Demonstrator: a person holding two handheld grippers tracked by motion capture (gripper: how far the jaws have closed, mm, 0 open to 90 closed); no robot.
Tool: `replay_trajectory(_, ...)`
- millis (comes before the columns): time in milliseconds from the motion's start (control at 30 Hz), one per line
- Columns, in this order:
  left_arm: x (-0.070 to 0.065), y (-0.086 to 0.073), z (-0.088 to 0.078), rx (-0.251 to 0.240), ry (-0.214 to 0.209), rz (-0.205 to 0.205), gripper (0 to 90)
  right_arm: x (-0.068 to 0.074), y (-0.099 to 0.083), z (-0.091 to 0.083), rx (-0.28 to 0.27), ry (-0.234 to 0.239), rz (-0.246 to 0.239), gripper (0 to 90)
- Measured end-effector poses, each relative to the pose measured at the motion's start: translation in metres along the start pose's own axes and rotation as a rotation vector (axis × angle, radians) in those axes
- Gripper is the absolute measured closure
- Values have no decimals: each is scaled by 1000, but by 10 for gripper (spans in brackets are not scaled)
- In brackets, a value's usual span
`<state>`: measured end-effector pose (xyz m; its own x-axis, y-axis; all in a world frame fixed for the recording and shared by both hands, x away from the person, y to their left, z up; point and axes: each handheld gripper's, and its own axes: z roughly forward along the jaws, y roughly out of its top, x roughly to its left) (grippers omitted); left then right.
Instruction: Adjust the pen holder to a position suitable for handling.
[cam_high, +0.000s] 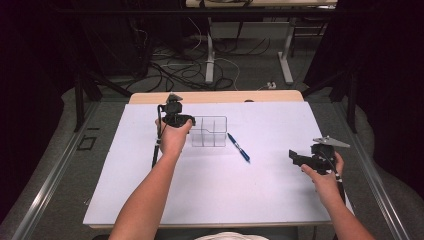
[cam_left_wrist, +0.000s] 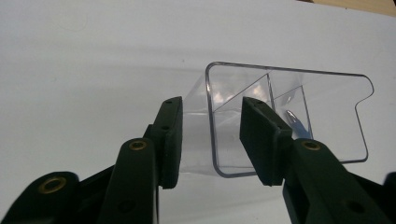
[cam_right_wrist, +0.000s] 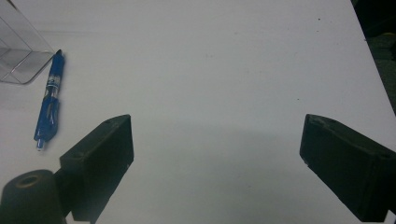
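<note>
Centrally on the white tabletop (cam_high: 260, 190) a clear plastic organiser (cam_high: 209, 131) is lying, divided by thin walls into several compartments. Every compartment that can be seen through its transparent walls is holding nothing. Your left gripper (cam_high: 176, 119) is sitting at the organiser's left end, with your left hand (cam_high: 172, 137) wrapped around its body and its cable trailing down toward you.

In the left gripper view, your left gripper (cam_left_wrist: 211, 135) is straddling the near corner of the clear plastic organiser (cam_left_wrist: 327, 112): one of the fingers (cam_left_wrist: 170, 140) is standing outside the wall, while the other is reaching inside the nearest compartment. The fingers are set at a narrow gap around that wall, and a sliver of space is showing on either side, so you are not yet pressing on the plastic. A blue shape is glinting through the far walls.

Just to the right of the organiser, a blue pen (cam_high: 238, 147) is lying flat and slanted on the tabletop, apart from the container. In the right gripper view the blue pen (cam_right_wrist: 49, 100) is resting just beside the organiser's corner (cam_right_wrist: 21, 51), its tip pointing toward the camera.

Your right gripper (cam_high: 300, 159) is hovering near the tabletop's right edge, held in your right hand (cam_high: 324, 175), well apart from both pen and organiser. Its fingers (cam_right_wrist: 100, 161) are spread wide and are holding nothing, with bare tabletop showing between them.
</note>
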<state>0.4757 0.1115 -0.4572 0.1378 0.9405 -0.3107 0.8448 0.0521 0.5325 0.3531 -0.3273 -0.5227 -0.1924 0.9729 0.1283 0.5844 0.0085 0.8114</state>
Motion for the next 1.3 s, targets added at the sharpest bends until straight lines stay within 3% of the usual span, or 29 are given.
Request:
replay_trajectory(167,4,0,-5,-16,-8,-1,531,0,0,0,0,0,-2,93)
replay_trajectory(433,9,-3,-12,-56,-15,33,461,0,0,0,-1,1,-2,97)
replay_trajectory(667,13,-5,-22,-109,-23,107,388,0,0,0,0,-2,-4,98)
replay_trajectory(833,14,-8,-28,-117,-14,197,334,1,0,0,-2,-3,-5,98)
replay_trajectory(1033,20,-11,-39,-180,-4,296,277,0,0,0,-1,-3,-4,99)
replay_trajectory(1200,29,-18,-47,-194,-3,311,259,0,0,0,3,-5,1,99)
replay_trajectory(1300,36,-24,-49,-213,-34,303,225,0,0,-1,-2,-7,-6,99)
